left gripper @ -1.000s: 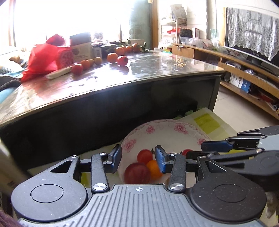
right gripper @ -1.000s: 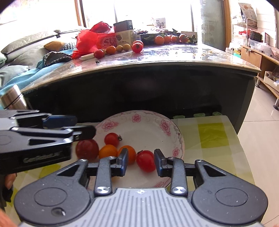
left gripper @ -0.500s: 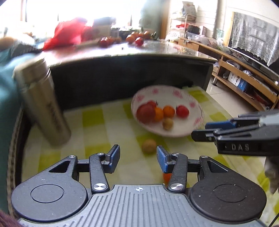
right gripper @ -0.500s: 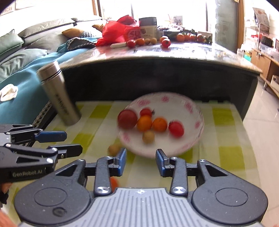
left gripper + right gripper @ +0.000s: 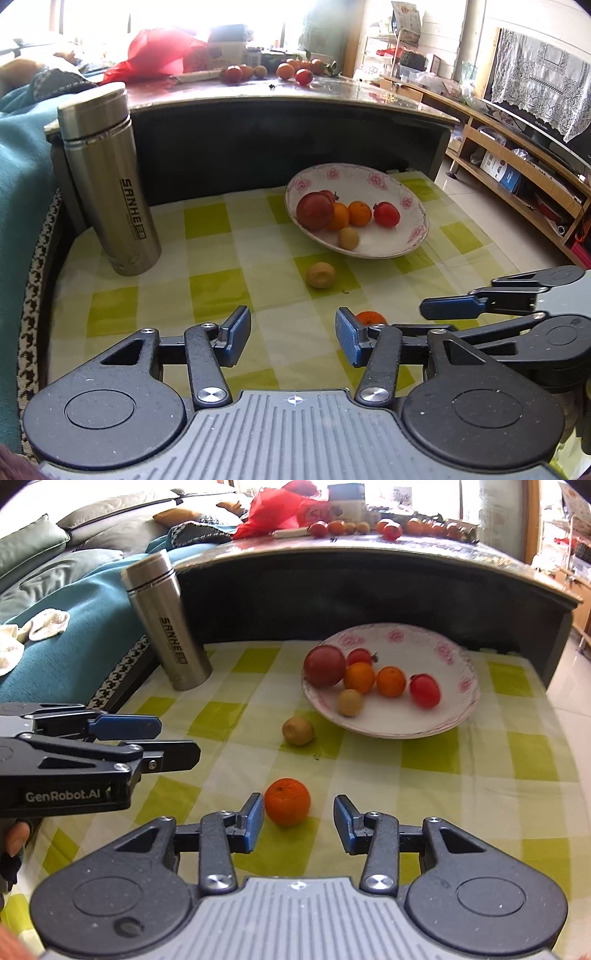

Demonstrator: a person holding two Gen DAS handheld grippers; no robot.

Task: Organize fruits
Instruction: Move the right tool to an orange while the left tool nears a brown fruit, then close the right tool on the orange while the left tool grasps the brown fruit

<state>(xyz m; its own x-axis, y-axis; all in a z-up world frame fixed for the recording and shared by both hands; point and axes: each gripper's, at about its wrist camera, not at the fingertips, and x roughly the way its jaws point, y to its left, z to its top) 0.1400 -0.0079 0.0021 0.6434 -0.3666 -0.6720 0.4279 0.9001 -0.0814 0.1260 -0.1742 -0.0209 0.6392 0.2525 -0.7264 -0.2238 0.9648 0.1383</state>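
From my left camera the orange (image 5: 368,317) is half hidden behind my left gripper's (image 5: 293,338) finger. Around the plate (image 5: 458,701), which holds 6 fruits, the checked cloth (image 5: 443,775) has free room. My right gripper (image 5: 299,821) is spread wide and empty, with the orange between its fingers, near the left one. My left gripper is also spread, empty.
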